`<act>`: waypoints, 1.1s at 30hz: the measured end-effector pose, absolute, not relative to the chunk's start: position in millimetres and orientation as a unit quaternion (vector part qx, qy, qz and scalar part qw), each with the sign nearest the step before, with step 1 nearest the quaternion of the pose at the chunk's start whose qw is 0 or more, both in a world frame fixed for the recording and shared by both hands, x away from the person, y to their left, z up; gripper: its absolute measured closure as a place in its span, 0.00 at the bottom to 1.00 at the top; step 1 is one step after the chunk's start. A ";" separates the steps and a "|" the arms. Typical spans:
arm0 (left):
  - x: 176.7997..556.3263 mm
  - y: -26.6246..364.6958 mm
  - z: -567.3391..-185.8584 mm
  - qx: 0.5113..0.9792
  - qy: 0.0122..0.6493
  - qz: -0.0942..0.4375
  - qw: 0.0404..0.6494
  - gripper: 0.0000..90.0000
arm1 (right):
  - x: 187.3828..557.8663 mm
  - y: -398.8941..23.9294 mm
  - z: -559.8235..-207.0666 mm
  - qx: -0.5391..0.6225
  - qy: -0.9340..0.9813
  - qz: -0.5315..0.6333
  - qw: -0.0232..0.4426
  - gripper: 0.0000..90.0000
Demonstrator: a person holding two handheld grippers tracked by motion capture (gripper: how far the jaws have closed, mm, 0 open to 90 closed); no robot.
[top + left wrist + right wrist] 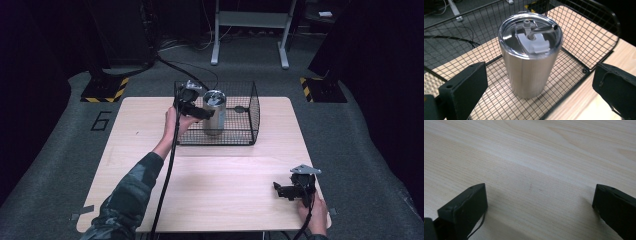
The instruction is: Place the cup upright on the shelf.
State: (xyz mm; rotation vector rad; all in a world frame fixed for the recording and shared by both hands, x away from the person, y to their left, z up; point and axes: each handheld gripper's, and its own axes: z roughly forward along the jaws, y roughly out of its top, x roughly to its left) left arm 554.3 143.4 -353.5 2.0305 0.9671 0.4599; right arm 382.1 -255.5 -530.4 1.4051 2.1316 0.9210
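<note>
A steel tumbler [214,113] [531,61] with a clear lid stands upright inside a black wire basket [247,131] [589,32] at the table's far middle. My left gripper [200,114] [541,87] is open at the basket's left side, close to the tumbler; its jaws stand wide on either side of the tumbler without touching it. Near the table's front right corner my right gripper [283,191] [539,207] is open, low over bare wood, with nothing between its jaws.
The light wooden table [210,190] [536,157] has the basket at its far edge. Cables run from both grippers toward the front edge. Grey carpet, a metal frame [250,30] and yellow-black striped floor plates [105,90] lie beyond the table.
</note>
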 end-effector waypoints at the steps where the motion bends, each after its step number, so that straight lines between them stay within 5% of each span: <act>1: 550.5 146.5 -352.0 0.808 0.380 0.183 0.412 0.00 | 382.1 -255.5 -530.4 0.506 0.768 0.332 0.212 0.00; 21: 466.5 216.8 -352.0 0.802 0.357 0.217 0.427 0.00 | 382.0 -255.4 -530.4 0.506 0.767 0.332 0.212 0.00; 33: 428.4 270.3 -383.7 0.776 0.399 0.233 0.428 0.01 | 381.9 -255.3 -530.4 0.506 0.767 0.332 0.213 0.00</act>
